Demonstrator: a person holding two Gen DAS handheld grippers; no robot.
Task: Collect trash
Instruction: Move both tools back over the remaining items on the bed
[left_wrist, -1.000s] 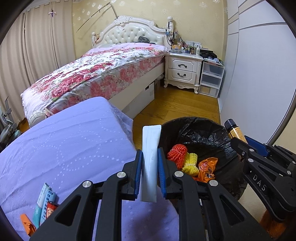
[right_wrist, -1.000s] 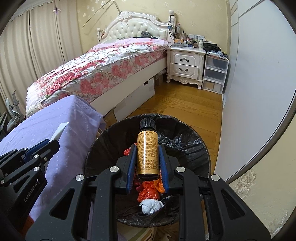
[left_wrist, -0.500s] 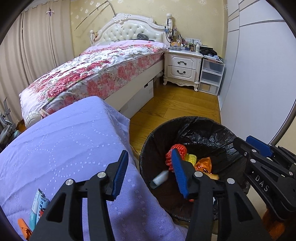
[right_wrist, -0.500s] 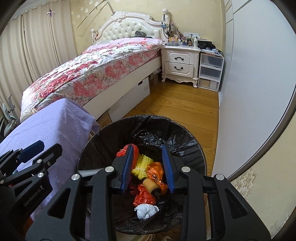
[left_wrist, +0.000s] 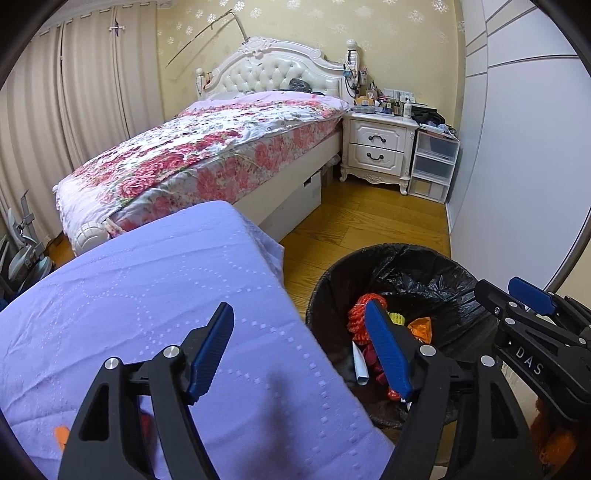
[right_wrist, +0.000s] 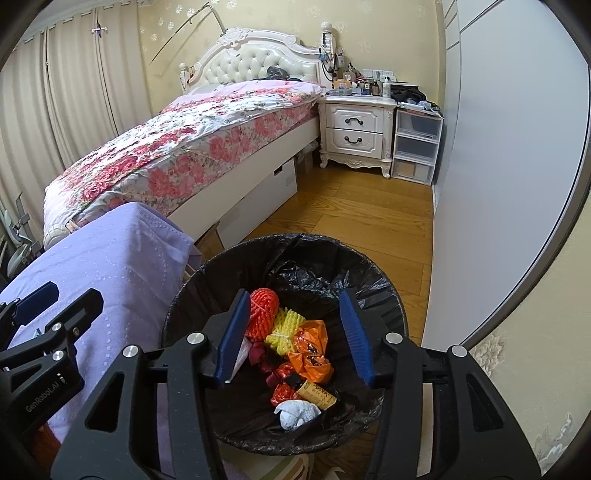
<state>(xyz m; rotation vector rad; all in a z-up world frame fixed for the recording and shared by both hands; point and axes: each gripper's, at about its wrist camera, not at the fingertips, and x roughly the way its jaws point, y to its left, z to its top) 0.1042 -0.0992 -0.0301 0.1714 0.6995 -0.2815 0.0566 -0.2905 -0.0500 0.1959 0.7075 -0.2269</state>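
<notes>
Purple cloth (left_wrist: 147, 295) beside the bin (right_wrist: 207, 273): both grippers, left (left_wrist: 301, 350) and right (right_wrist: 295, 332), spread empty (wrappers remain; snagging cloth likely).

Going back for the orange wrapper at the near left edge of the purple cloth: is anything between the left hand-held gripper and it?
Nothing visible stands between them. The left hand-held gripper is open and empty over the purple cloth. The orange wrapper lies low left, partly hidden behind the gripper's own frame. The bin sits off to the right.
</notes>
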